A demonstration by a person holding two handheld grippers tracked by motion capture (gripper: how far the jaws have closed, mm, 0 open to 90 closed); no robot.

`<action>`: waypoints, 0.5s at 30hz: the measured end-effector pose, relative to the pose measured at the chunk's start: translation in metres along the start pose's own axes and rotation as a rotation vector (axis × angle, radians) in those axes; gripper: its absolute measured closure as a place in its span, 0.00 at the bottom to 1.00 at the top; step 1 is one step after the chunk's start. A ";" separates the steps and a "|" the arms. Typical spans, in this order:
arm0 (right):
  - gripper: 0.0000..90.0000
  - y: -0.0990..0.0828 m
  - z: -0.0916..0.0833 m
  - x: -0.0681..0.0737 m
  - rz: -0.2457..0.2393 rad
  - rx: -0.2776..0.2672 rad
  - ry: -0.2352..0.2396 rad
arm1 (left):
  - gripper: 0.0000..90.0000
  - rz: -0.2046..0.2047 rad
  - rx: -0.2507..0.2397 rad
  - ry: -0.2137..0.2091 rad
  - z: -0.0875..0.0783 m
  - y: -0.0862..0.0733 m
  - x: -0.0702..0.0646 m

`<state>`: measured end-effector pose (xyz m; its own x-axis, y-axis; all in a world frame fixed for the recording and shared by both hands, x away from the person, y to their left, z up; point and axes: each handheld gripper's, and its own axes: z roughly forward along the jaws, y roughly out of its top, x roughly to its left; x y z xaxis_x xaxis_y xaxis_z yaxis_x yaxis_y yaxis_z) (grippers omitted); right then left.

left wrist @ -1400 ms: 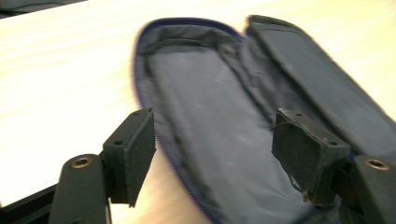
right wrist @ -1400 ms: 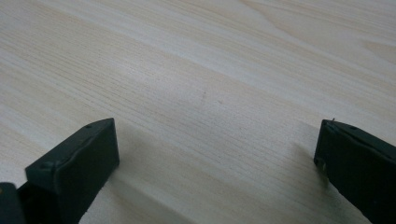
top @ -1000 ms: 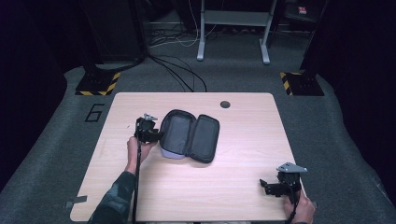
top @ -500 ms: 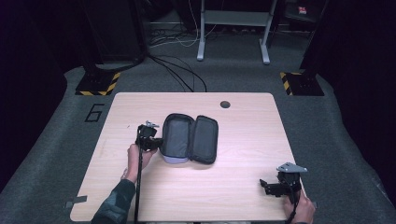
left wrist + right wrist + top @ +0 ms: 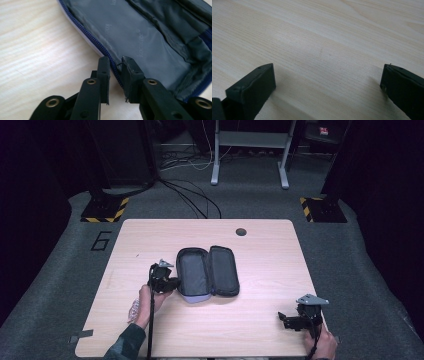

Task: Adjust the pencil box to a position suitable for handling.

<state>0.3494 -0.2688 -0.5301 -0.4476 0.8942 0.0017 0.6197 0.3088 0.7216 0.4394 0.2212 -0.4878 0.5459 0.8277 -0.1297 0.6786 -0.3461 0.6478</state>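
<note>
Blue-zippered pouch (image 5: 207, 277) lies open mid-table (image 5: 260, 330) after we drag it nearer; our left tongs (image 5: 115, 62), just reopening slightly, straddle its zip rim (image 5: 100, 46) without clamping, right tongs (image 5: 327, 82) gape idle.

Wooden table (image 5: 260, 320), floor cables (image 5: 192, 195)

Open case (image 5: 208, 278) lies flat near mid-table (image 5: 260, 245), both halves side by side. Left gripper (image 5: 172, 283) sits just left of the case at its near-left edge, jaws straddling the zipper rim (image 5: 113, 66). Right gripper (image 5: 284, 319) rests at the near-right corner, well apart from the case; round hole (image 5: 241, 231) lies behind it, near the far edge.
</note>
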 end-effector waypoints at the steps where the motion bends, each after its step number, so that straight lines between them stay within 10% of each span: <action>1: 0.00 0.000 0.000 0.000 0.002 0.001 0.000 | 0.83 0.002 -0.005 -0.005 0.000 -0.002 -0.002; 15: 0.00 0.001 0.000 0.003 0.024 0.005 -0.022 | 0.62 0.005 -0.051 -0.106 -0.004 -0.023 -0.039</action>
<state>0.3483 -0.2657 -0.5296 -0.4183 0.9083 0.0033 0.6329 0.2889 0.7184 0.4006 0.1991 -0.4943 0.6001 0.7736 -0.2036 0.6512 -0.3246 0.6860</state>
